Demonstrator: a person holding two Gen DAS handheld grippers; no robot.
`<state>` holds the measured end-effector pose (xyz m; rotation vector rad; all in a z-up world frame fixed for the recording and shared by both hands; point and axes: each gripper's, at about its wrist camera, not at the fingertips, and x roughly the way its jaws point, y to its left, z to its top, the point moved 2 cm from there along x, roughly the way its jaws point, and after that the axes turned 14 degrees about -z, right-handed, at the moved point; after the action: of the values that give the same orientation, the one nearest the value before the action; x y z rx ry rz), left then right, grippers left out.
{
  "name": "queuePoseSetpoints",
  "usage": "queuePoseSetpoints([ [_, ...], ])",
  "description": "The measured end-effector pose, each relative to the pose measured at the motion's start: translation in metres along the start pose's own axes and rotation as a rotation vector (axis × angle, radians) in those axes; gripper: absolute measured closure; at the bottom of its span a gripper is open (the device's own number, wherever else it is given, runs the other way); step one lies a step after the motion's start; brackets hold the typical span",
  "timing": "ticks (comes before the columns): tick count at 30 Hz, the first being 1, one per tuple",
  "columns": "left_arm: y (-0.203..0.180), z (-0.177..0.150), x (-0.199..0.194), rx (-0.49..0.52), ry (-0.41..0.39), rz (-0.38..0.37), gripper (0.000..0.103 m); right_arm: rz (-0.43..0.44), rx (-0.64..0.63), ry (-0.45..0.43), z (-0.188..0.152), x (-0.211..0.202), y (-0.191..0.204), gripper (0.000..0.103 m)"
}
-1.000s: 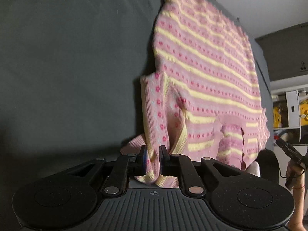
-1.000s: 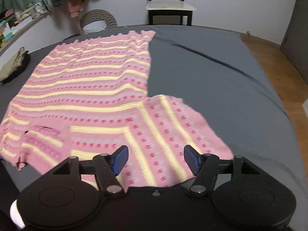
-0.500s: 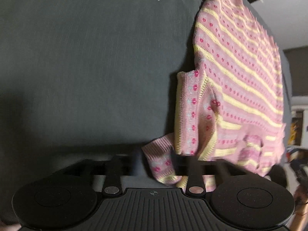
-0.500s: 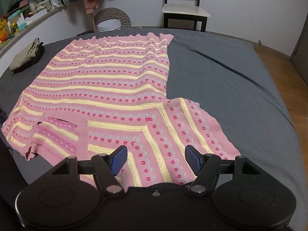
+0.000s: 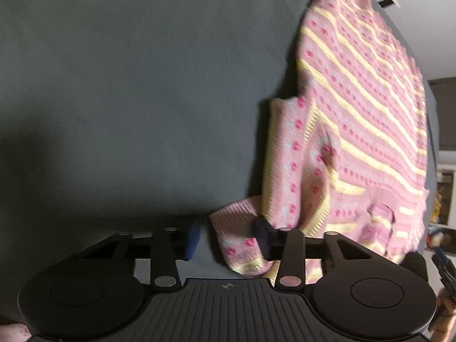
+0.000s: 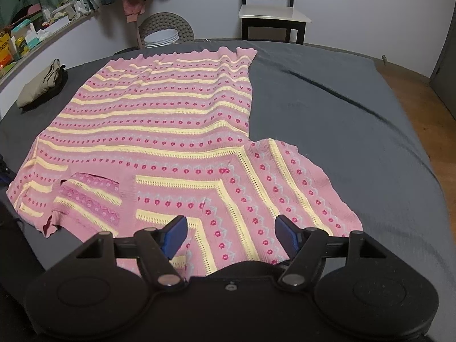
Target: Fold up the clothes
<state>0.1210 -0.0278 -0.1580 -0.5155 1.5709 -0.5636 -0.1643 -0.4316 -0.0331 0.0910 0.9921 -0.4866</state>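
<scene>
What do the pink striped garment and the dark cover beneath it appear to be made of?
The pink striped garment looks like soft knitted yarn, matte: openwork yellow rows and a ribbed cuff show. The dark cover looks like smooth woven fabric, matte grey, creasing in thin lines; the fibre cannot be told.

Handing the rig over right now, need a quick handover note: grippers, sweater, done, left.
Left gripper: open, the cuff lies loose between its fingers.
Right gripper: open, holds nothing, over the right sleeve.
Pink striped sweater lies flat on the grey bed sheet.
Done: left sleeve bunched along the body's edge.
Left: fold the right sleeve in, then fold the body.
</scene>
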Motion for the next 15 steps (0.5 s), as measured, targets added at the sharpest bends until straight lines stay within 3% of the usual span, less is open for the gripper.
queuePoseSetpoints([
  [2,-0.003,0.0,0.002,0.006,-0.006,-0.007,0.078,0.002,0.006,0.002,-0.001,0.0,0.0,0.035],
  [4,-0.007,0.0,0.001,0.017,-0.038,-0.003,0.101,0.005,0.013,0.002,-0.003,0.0,-0.001,0.035],
  [7,-0.02,-0.002,-0.009,0.07,-0.14,0.026,0.101,0.008,0.023,0.003,-0.005,-0.001,-0.002,0.035],
  [10,-0.035,-0.009,-0.04,0.147,-0.316,0.061,0.101,-0.002,0.016,-0.007,-0.007,-0.006,-0.003,0.035],
  [13,-0.049,-0.022,-0.086,0.25,-0.522,0.183,0.101,-0.003,0.026,-0.018,-0.008,-0.011,-0.006,0.034],
  [15,-0.058,-0.031,-0.115,0.342,-0.645,0.21,0.1,0.001,0.034,-0.025,-0.009,-0.014,-0.007,0.034],
])
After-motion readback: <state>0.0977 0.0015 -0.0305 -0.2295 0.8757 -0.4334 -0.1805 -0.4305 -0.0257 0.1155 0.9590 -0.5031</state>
